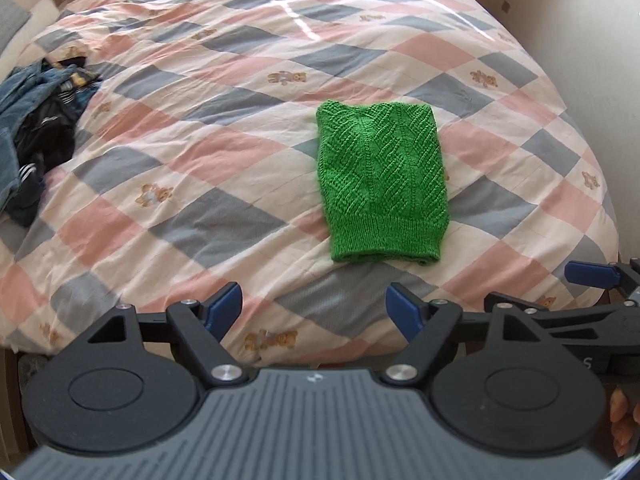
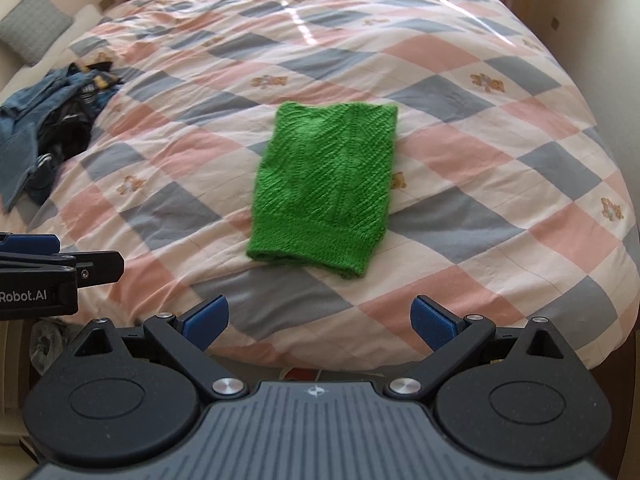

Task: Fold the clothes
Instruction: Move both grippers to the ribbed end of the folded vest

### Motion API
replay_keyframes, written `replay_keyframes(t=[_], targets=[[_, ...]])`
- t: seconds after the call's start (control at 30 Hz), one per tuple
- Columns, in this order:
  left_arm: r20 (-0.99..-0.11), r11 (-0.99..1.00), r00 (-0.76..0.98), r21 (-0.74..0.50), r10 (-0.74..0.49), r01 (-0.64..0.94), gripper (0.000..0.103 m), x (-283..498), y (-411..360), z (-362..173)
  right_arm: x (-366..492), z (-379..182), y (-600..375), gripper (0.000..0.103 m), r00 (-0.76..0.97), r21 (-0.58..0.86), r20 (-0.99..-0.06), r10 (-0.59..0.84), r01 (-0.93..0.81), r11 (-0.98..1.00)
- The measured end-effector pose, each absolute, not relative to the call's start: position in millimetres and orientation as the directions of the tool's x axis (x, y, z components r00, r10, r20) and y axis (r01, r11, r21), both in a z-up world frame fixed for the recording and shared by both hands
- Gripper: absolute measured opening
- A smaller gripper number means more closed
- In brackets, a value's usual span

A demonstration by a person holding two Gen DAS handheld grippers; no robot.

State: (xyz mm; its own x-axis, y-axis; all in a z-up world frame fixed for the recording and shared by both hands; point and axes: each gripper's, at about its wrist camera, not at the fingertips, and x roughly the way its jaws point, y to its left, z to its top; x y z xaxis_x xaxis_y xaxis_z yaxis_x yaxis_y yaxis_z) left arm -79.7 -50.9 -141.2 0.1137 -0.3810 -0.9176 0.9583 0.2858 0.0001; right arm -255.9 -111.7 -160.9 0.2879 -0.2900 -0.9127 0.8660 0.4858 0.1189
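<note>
Our left gripper (image 1: 314, 310) and right gripper (image 2: 320, 320) hang with jaws wide apart, holding nothing, at the near edge of the pink-and-grey checked quilt (image 1: 200, 168). The folded green knitted sweater (image 2: 326, 184) lies flat ahead. A heap of denim and dark clothes (image 1: 36, 128) is cut off at far left.
</note>
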Motion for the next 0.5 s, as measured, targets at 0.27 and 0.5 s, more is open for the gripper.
replay_keyframes(t=[0.27,0.5], targets=[[-0.925,0.209,0.079,0.0,-0.372,0.978,0.077,-51.8,-135.5,-153.2,-229.2,-174.3,-179.3,0.1,0.255,0.12,-0.928,-0.272,0.894,0.431],[-0.926,0.107,0.052,0.013,-0.375,0.994,0.078,-41.1,-192.0,-159.6,-219.9,-182.2,-221.8,0.1,0.241,0.132,-0.926,-0.289,0.927,0.351]])
